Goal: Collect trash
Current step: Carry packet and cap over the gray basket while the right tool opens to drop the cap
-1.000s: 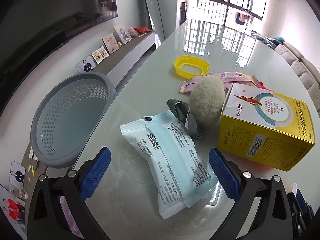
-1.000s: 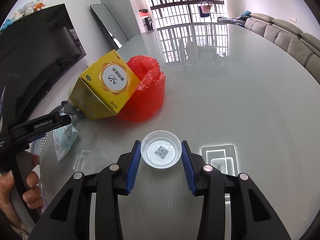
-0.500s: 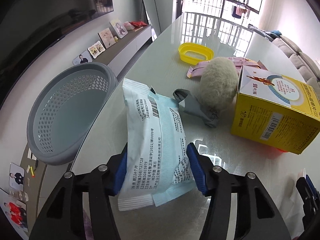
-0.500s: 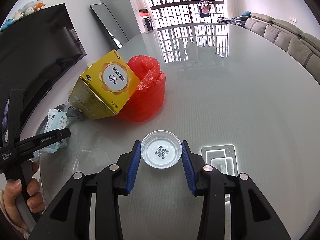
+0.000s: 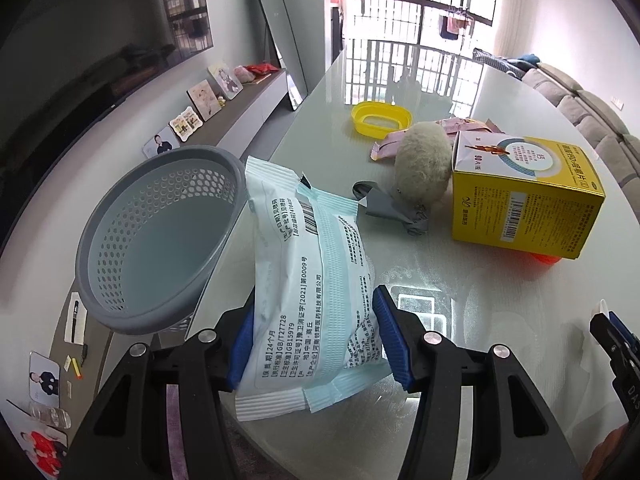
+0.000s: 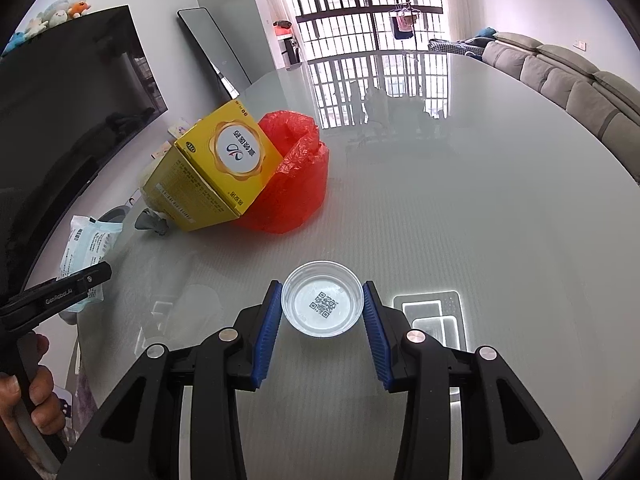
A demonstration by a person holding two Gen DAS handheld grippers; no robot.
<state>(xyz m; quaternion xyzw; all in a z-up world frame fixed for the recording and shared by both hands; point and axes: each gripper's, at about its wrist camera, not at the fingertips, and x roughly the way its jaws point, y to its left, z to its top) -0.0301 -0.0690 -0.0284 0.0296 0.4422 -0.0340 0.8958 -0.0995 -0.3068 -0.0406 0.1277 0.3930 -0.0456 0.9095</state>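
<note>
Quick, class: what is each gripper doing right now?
Left gripper: shut on the pale blue printed plastic packet.
Right gripper: shut on the clear round plastic lid.

You face a barred window (image 6: 370, 4), sofa (image 6: 560, 80) on your right, dark TV (image 6: 68, 92) left.

Left tool (image 5: 316, 340) clamped on pale blue packet (image 5: 316, 280), beside grey basket (image 5: 160, 236)

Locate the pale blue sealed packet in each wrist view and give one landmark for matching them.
Left wrist: pale blue packet at lower centre, clamped in the left hand-held gripper.
Right wrist: far left edge, behind that gripper's finger.
Shared landmark: yellow box.
</note>
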